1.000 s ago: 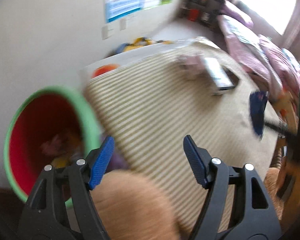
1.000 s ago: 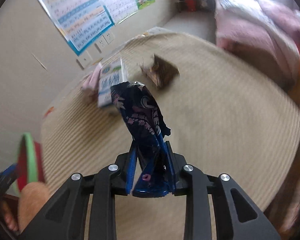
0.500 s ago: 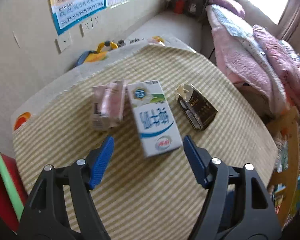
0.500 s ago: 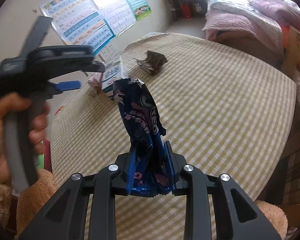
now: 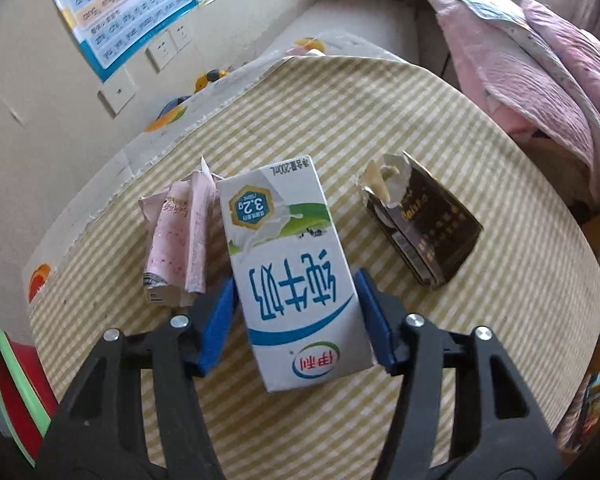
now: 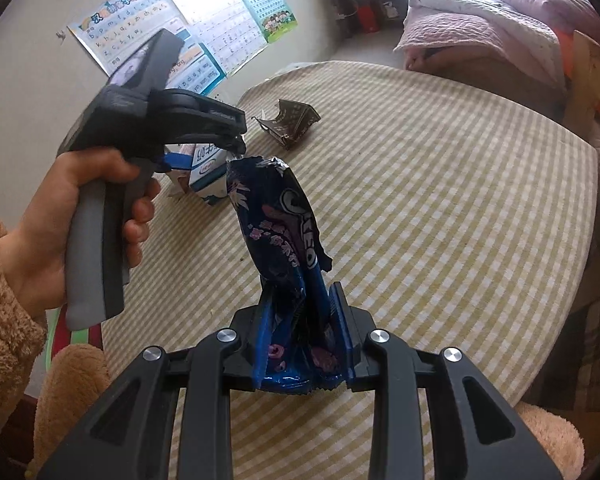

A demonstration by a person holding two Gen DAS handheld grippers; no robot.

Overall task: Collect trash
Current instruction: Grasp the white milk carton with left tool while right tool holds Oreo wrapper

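Since half a second ago: my left gripper (image 5: 296,322) has come down over the milk carton (image 5: 292,264), which now fills the gap between my blue pads.
Left jaws: spread around the carton's lower end, one pad at each side; I cannot tell whether they press it yet.
Right jaws: my right gripper (image 6: 302,342) is pinching the blue Oreo wrapper (image 6: 278,232), which stands up from the pads.
Carton: lying flat on the checked tablecloth (image 5: 460,320).
Neighbours: pink crumpled carton (image 5: 178,240) touching its left side; torn dark box (image 5: 422,220) apart on the right.
Bin: red, green-rimmed bin (image 5: 14,392) at the table's left edge.
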